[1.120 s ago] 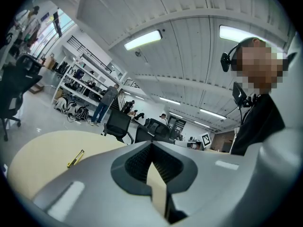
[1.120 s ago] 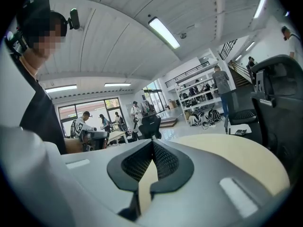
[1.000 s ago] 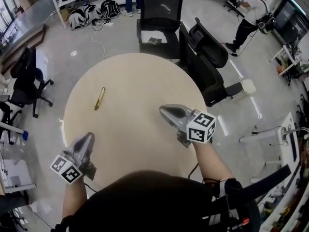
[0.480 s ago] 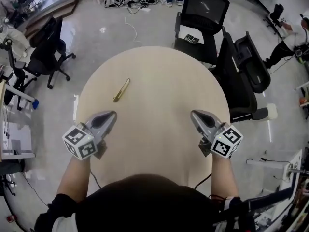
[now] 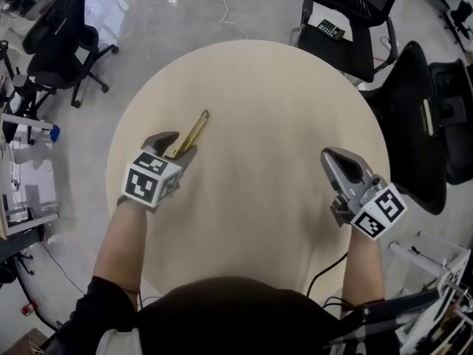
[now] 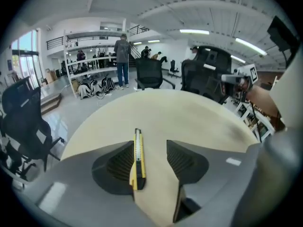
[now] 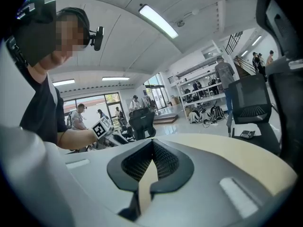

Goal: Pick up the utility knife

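Observation:
The utility knife, slim and yellow with a black end, lies on the round beige table at its left side. My left gripper is lowered over the knife's near end, tilted downward. In the left gripper view the knife lies lengthwise between the jaws, close by the left pad; the left gripper is opening and nothing presses on the knife. My right gripper hovers at the table's right side, away from the knife. Seen in its own view, the right gripper is shut and empty.
Black office chairs stand round the table: one at the far side with a small keypad device on its seat, one at the right, one at the far left. People and shelving stand in the background.
My left gripper has swung forward and down over the knife's near end, and its jaws have opened. The right gripper has shifted toward the table's right edge.

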A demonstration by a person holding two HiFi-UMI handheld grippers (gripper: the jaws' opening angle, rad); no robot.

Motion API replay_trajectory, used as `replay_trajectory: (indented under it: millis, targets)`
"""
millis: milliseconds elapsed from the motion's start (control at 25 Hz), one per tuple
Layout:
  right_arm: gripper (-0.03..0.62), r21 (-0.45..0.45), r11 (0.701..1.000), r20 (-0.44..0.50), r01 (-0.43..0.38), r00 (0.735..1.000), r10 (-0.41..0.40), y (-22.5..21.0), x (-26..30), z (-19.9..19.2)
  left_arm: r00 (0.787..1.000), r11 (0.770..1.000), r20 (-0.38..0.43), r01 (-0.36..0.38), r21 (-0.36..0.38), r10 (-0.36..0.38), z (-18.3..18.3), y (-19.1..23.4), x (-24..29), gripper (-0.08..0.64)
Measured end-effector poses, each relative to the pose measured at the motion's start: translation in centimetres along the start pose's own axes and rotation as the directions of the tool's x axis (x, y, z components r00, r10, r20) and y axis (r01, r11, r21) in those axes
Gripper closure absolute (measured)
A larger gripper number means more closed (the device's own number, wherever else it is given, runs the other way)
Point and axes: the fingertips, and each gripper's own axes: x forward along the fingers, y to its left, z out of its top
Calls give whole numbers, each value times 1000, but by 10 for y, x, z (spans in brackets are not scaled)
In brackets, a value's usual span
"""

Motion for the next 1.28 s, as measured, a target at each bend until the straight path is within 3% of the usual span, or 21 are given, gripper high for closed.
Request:
replay_trajectory:
  millis: [160, 440, 680, 760, 1080, 1280]
  targets:
    - [578, -44, 999, 26, 18, 1000, -17, -41, 34, -1, 988, 996, -129, -78, 49, 84, -13, 25, 43, 325]
    - [578, -24, 999, 61, 30, 998, -28, -81, 67, -27, 980, 995, -190, -37, 92, 54, -34, 29, 83, 319]
    - [578, 8, 1000, 49, 22, 999, -22, -81, 71, -51, 986, 998, -168, 22, 64, -11, -39, 29, 83, 381]
    - [577, 10, 1000, 42, 22, 999, -22, -79, 71, -55, 985, 997, -172, 34, 67, -22, -39, 32, 84, 439]
    - [578, 16, 999, 50, 44, 998, -45, -75, 55, -45, 986, 994, -165, 45, 99, -28, -36, 31, 83, 446]
    - [578, 15, 998, 53, 59, 997, -59, -66, 35, -33, 996, 996, -67, 59, 71, -54, -7, 16, 64, 446]
